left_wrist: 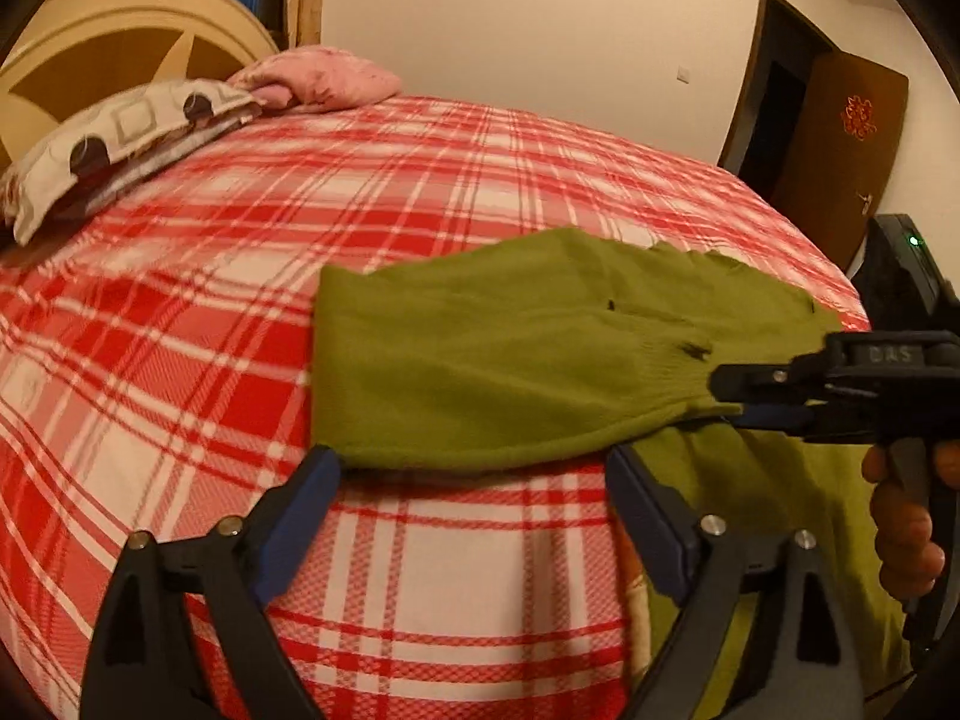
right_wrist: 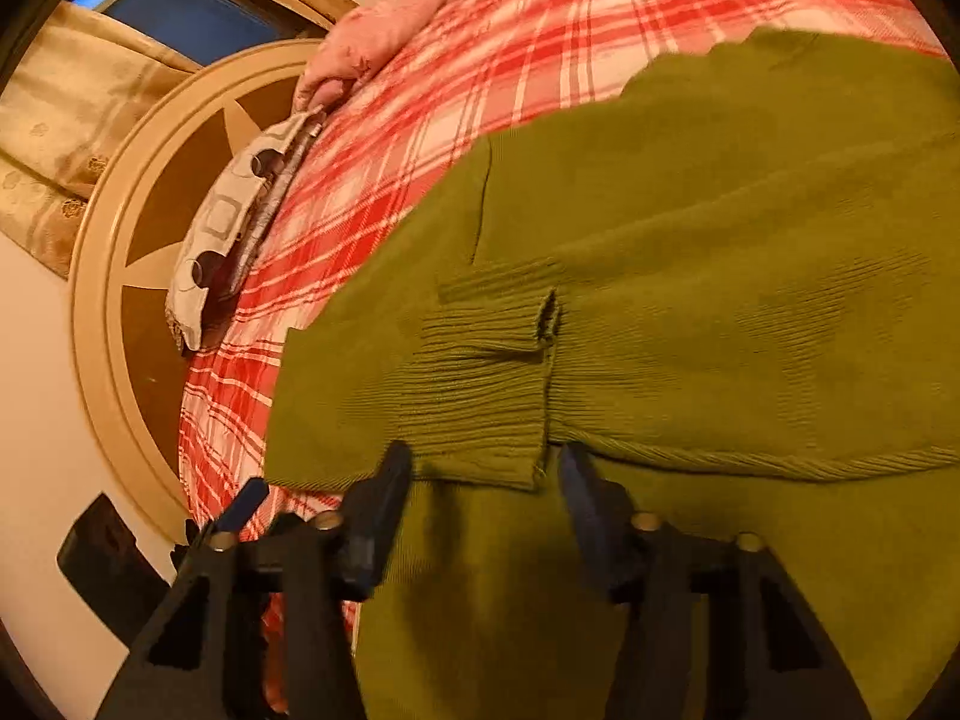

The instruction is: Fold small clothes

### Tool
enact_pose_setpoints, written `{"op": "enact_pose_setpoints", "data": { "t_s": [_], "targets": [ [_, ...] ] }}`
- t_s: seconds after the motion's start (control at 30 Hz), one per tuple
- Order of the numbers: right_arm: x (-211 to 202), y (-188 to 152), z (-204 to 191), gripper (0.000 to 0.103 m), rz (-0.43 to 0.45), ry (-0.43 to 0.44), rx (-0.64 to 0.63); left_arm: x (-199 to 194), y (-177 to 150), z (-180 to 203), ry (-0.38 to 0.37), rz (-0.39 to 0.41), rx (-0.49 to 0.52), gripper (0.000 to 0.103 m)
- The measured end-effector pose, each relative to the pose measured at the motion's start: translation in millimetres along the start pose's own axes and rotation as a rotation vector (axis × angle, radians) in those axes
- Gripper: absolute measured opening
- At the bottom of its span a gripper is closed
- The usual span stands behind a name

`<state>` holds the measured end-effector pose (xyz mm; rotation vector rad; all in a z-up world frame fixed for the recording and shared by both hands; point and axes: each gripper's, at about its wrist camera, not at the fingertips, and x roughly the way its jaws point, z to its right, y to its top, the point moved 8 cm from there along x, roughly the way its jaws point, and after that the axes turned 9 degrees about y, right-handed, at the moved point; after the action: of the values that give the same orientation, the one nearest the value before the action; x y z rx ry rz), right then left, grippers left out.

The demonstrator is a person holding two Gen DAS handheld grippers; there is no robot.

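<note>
An olive-green knitted sweater (left_wrist: pixel 510 360) lies partly folded on the red-and-white plaid bed (left_wrist: pixel 300 210). My left gripper (left_wrist: pixel 474 480) is open and empty, its fingers just short of the sweater's near folded edge. My right gripper (left_wrist: pixel 729 399) comes in from the right at the sweater's ribbed cuff. In the right wrist view the sweater (right_wrist: pixel 690 270) fills the frame, and the right gripper (right_wrist: pixel 486 468) is open, its fingers on either side of the ribbed cuff (right_wrist: pixel 480 396), not closed on it.
A patterned pillow (left_wrist: pixel 108 144) and a pink pillow (left_wrist: pixel 324 75) lie at the head of the bed by the round headboard (left_wrist: pixel 120 42). A brown door (left_wrist: pixel 834 156) stands open at the far right. A hand (left_wrist: pixel 906 516) holds the right gripper.
</note>
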<state>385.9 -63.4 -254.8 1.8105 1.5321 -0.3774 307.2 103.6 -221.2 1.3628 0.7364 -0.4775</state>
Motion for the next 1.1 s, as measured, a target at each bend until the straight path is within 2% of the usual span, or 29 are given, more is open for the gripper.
{"op": "enact_pose_setpoints", "data": {
  "t_s": [0.03,0.13,0.17,0.3,0.5,0.77,1.1],
  "targets": [
    [3,1,-1,0.04,-0.005,-0.006,-0.01,3,-3,-1,-0.007,-0.011,-0.006,0.093],
    [1,4,-5,0.008,0.019,-0.065,-0.069,6,-6,-2,-0.028,-0.029,-0.029,0.093],
    [-3,7,-8,0.006,0.037,-0.072,-0.084,5,-6,-2,-0.028,-0.026,-0.033,0.093],
    [-38,22,-23,0.005,0.139,-0.118,-0.174,5,-6,-3,-0.021,-0.029,-0.033,0.093],
    [-102,43,-28,0.005,0.257,-0.155,-0.227,0,0,11,-0.016,-0.015,-0.003,0.093],
    [-186,59,8,0.005,0.368,-0.224,-0.208,2,13,32,0.004,0.006,0.047,0.093],
    [-230,61,51,0.005,0.426,-0.272,-0.168,15,13,46,0.029,-0.021,0.084,0.093]
  ]
}}
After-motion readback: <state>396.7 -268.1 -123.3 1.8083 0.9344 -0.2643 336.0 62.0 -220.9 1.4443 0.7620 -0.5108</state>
